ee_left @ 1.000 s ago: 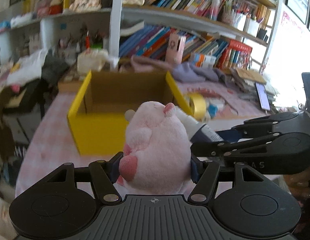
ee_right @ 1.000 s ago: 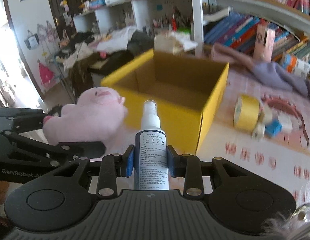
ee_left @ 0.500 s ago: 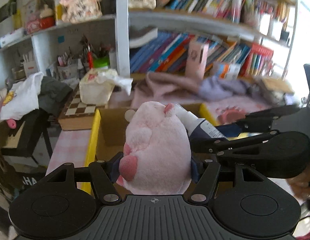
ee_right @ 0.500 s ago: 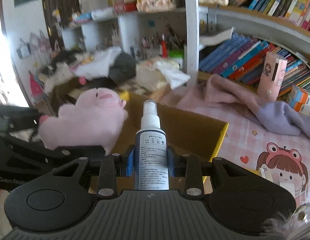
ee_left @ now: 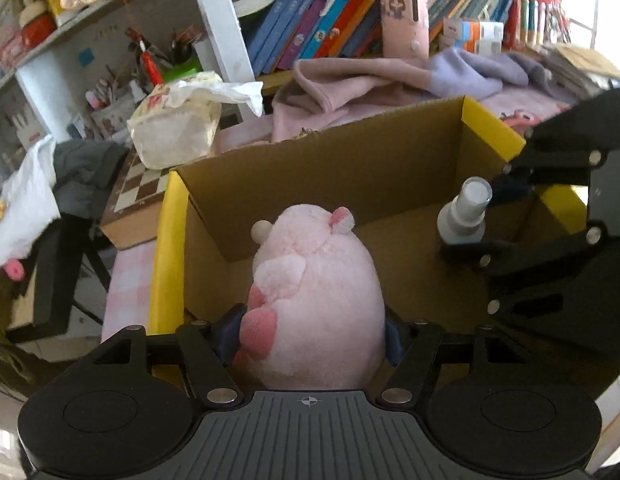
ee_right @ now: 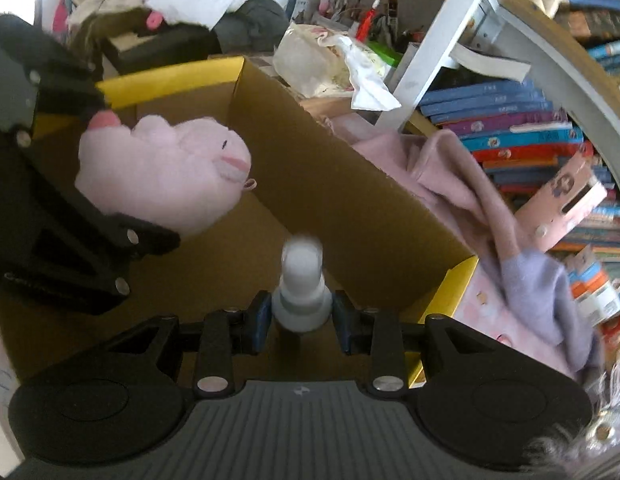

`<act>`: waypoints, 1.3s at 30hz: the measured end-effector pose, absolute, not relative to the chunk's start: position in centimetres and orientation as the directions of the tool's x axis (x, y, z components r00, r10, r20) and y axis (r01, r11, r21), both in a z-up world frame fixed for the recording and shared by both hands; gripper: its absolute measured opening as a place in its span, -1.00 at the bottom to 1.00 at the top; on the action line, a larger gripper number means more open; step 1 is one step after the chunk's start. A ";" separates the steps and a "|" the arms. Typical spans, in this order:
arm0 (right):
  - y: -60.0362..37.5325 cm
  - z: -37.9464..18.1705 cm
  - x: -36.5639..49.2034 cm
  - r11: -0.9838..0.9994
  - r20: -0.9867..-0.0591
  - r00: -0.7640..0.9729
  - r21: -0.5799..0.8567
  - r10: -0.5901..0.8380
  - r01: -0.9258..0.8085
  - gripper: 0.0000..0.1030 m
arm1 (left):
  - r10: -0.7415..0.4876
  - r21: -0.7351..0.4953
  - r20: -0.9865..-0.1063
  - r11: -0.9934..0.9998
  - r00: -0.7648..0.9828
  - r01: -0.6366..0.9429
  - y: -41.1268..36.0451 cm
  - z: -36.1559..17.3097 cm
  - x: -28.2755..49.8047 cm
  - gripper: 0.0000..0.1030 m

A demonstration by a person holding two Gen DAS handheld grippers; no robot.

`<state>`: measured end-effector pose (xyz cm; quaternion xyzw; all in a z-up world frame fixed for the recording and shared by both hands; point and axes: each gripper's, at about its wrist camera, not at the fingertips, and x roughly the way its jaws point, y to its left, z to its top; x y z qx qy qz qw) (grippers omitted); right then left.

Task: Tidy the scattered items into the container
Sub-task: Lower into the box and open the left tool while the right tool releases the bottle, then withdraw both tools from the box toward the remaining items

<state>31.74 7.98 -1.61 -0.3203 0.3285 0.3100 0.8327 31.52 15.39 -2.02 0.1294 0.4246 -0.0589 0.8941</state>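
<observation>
Plush fills the near foreground of the left wrist view: the pink pig toy (ee_left: 315,300), soft, rounded and fuzzy, sits between the blue pads of the left gripper (ee_left: 313,336), whose jaws have just been opening a little while the pads still press its flanks. Beside it the right gripper (ee_right: 300,316) is clamped on the neck of a white spray bottle (ee_right: 302,288), a hard smooth plastic cylinder with a rounded cap (the cap is blurred in the right wrist view). Both things hang inside the mouth of the cardboard box (ee_left: 349,160), above its brown floor, neither resting on it as far as I can tell.

So the step in hand looks like the drop: two items carried over the container together and about to be let go. The next move calls for spreading each pair of jaws wide enough to free its load, then lifting clear of the yellow rim. The toy should land softly; the bottle may roll or tip against the wall.

The box is corrugated, matt brown inside and bright yellow outside. Just behind it on the surface lie a crumpled pink and lilac cloth (ee_left: 389,76) and a torn tissue pack (ee_left: 178,128). Farthest back, a white shelf holds rows of glossy books (ee_left: 317,20).
</observation>
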 end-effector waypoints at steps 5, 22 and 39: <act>7.8 -1.7 32.0 0.599 -0.745 0.591 -0.329 0.310 -0.730 -0.25 | 0.009 0.193 -0.770 0.956 0.638 0.219 15.2 -1.9 31.4 0.51; 4.1 4.2 27.1 0.732 -0.593 0.682 -0.216 0.428 -0.646 0.19 | -0.005 0.159 -0.622 0.979 0.783 0.132 15.4 4.5 25.1 0.80; -3.5 9.6 14.1 0.826 -0.436 0.775 -0.114 0.457 -0.552 0.35 | -0.016 0.125 -0.530 0.987 0.848 0.097 13.5 8.4 12.2 0.87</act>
